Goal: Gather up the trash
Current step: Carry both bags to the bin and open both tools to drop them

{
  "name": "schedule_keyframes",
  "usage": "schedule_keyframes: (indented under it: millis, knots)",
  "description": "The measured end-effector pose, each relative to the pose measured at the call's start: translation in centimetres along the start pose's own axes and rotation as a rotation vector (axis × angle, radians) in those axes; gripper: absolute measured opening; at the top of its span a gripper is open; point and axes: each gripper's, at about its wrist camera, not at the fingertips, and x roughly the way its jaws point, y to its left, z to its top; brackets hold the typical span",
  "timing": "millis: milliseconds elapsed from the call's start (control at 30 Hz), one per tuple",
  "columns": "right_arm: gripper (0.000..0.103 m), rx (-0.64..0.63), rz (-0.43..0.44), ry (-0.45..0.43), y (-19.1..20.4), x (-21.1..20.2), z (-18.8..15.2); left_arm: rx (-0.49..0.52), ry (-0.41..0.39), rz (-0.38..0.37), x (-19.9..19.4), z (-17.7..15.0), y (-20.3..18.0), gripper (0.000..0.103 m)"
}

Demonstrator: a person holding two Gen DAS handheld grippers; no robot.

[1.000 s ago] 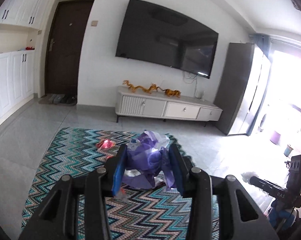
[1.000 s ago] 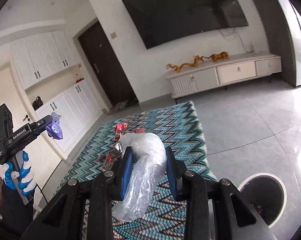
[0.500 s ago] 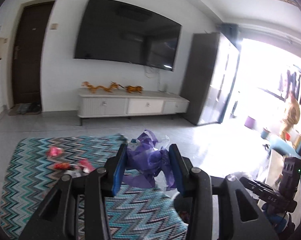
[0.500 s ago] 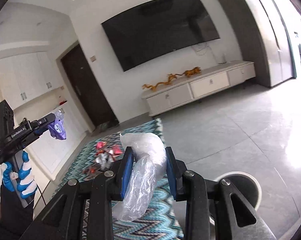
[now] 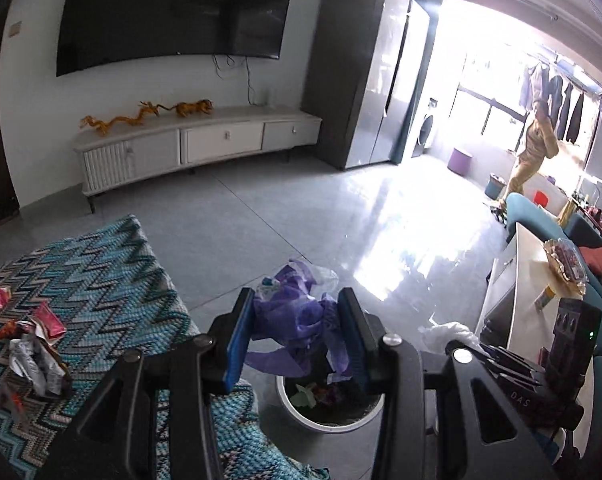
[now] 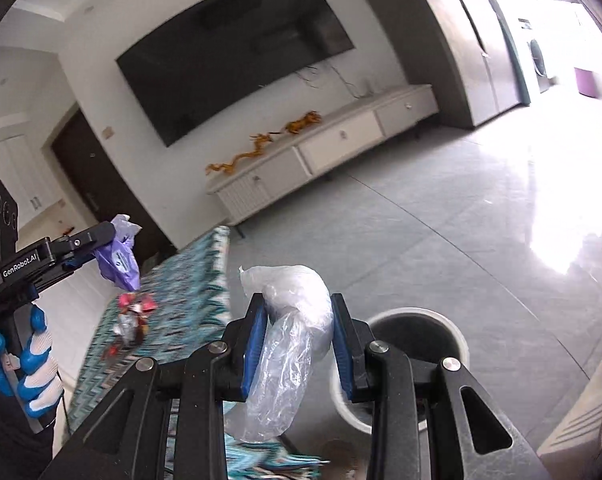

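You're at the drop-off: your left gripper [image 5: 297, 340] clenches the purple plastic bag [image 5: 297, 320] above the white bin [image 5: 329, 404] off the rug's [image 5: 101, 276] edge, your right gripper [image 6: 297, 340] grasps the clear plastic bag [image 6: 289, 336] near it, so centre each over the rim before releasing.

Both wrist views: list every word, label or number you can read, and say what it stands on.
"GenRobot.AI": on the side of the left hand-held gripper, right wrist view.
"DAS": on the body of the right hand-held gripper, left wrist view.
Print on the purple wrapper: too small to read.
Nothing else is legible.
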Motion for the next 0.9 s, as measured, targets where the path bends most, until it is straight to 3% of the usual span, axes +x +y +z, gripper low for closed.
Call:
schedule_keyframes:
  millis: [367, 667, 733, 900]
  knots:
    - [0.030, 0.020, -0.127, 0.120, -5.2, 5.5, -0.7, 0.020, 0.229, -0.059, 12.1, -1.7, -2.1, 0.043]
    - [0.032, 0.048, -0.204, 0.245, -8.4, 11.1, -2.1, 0.018, 0.357, -0.105, 19.4, -3.7, -2.5, 0.049]
    - [0.042, 0.061, -0.223, 0.263, -9.0, 11.8, -2.4, 0.006, 0.380, -0.128, 20.4, -4.0, -2.3, 0.053]
    - [0.051, 0.085, -0.266, 0.290, -10.2, 13.0, -2.9, -0.010, 0.422, -0.162, 22.1, -4.7, -1.9, 0.058]
